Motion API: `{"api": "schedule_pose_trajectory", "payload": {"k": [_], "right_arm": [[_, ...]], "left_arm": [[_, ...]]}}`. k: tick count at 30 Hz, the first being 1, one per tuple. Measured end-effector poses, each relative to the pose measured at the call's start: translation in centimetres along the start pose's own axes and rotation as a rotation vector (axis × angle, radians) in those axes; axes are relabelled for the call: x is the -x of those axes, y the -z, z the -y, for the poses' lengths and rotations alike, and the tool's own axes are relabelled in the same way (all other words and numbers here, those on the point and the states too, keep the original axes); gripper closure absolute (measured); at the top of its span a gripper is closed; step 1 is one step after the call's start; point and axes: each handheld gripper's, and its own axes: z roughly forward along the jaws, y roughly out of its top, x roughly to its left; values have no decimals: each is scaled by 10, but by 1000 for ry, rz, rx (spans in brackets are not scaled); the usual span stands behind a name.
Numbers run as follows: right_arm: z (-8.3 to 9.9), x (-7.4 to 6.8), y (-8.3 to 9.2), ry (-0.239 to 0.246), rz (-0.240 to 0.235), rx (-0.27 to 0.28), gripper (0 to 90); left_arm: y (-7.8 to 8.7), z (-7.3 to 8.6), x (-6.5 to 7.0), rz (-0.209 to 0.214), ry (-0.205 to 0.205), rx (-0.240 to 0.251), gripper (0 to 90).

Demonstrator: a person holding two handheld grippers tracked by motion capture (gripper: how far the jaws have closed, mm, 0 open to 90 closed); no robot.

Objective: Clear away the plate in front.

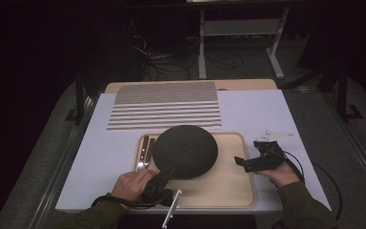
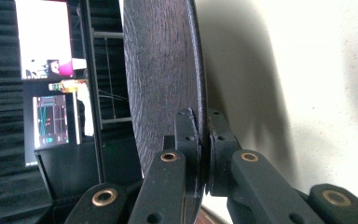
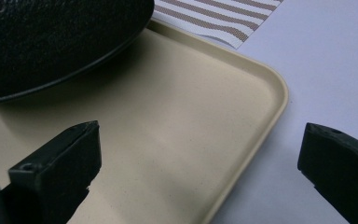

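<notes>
Plate (image 1: 185, 150), clamped at its near rim by the left tool (image 1: 158, 187), hung over the tray (image 1: 233, 183) mid-carry; the right tool (image 1: 248, 163) gaped empty, so setting down probably came next.

Dark disc (image 1: 185, 150), beige tray (image 1: 228, 186), brown-striped mat (image 1: 166, 106).

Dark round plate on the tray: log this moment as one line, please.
left gripper: shut on dark round plate rim, above beige tray | right gripper: open at tray's right edge | cutlery: on tray, left

Dim surroundings, lit table, soft shadows
</notes>
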Motion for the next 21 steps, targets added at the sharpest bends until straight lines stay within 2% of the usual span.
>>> {"api": "schedule_pose_trajectory", "payload": {"k": [14,21], "right_arm": [[0,0,0,0,0,-2,0],[0,0,0,0,-1,-1,0]], "left_arm": [[-6,-4,8,48,-29,-9,860],[-7,-5,9,46,-32,-11,859]]}}
